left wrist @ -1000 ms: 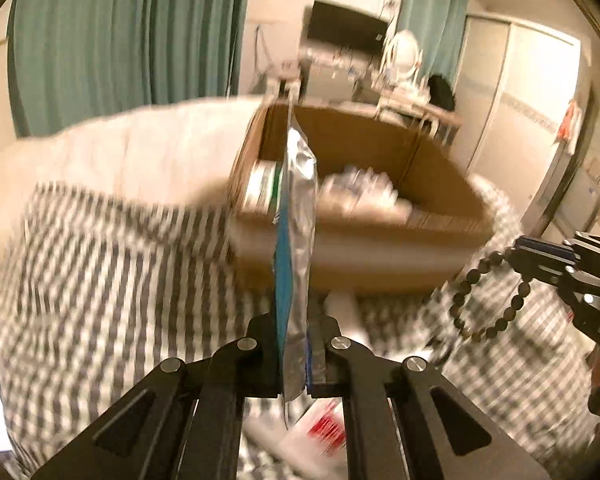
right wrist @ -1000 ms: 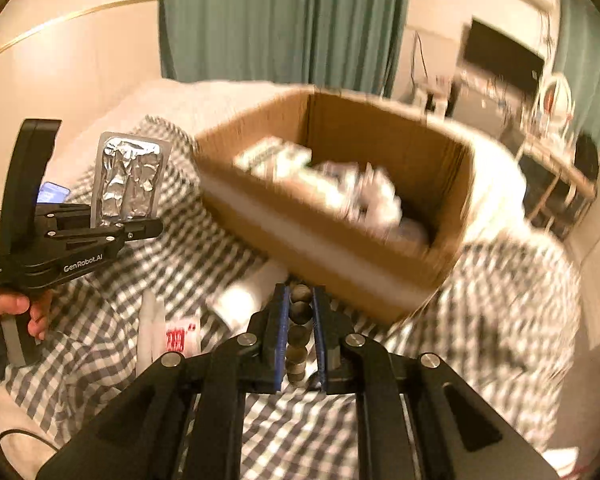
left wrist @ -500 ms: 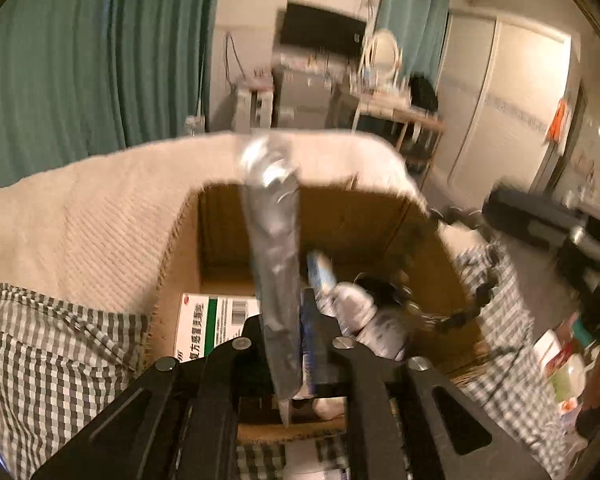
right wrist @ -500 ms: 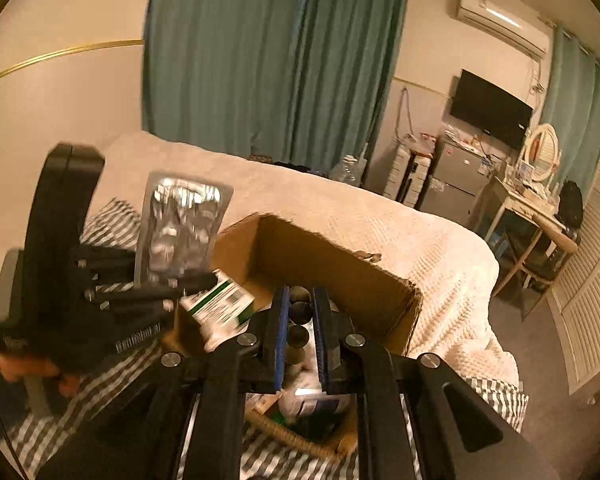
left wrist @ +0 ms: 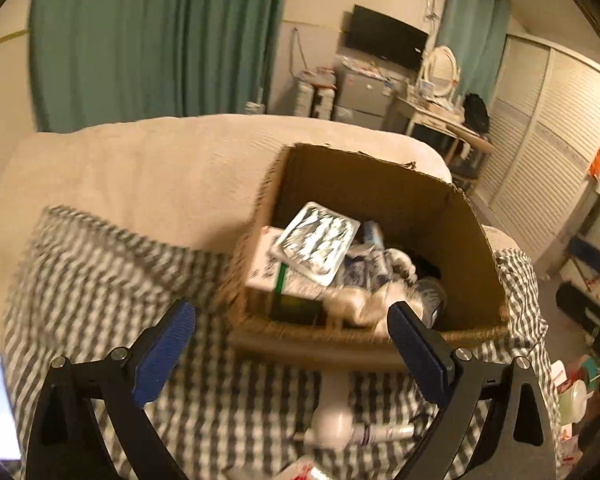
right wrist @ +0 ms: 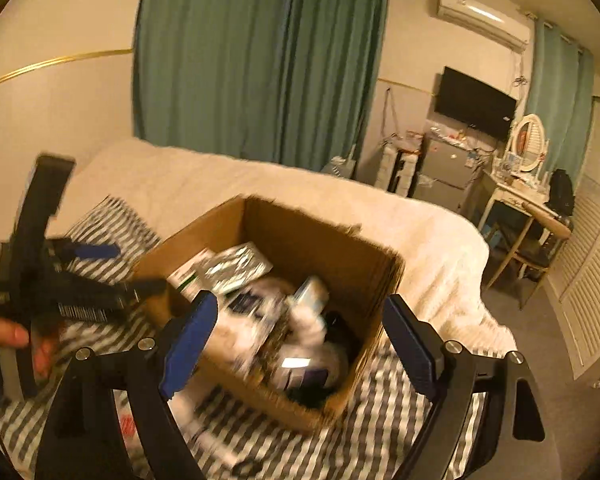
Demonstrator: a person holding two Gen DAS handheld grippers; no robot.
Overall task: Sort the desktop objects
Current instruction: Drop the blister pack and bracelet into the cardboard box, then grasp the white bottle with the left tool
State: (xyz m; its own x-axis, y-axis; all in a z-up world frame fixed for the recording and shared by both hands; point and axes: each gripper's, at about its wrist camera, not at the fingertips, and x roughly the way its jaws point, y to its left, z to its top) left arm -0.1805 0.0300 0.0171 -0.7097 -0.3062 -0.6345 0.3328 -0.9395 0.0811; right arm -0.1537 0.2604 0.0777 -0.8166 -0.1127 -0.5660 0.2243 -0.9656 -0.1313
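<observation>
left gripper (left wrist: 292,344): jaws spread wide, nothing between
right gripper (right wrist: 300,338): jaws spread wide, nothing between
blister pack (left wrist: 315,243): lies in cardboard box (left wrist: 384,184)

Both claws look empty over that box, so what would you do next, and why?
Probably swing the left gripper down to the white bottle on the checked cloth before the box: both jaws stand open, the blister pack already lies inside.

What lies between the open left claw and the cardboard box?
In the left wrist view, checked cloth and a white bottle lie between the left claw and the box.
</observation>
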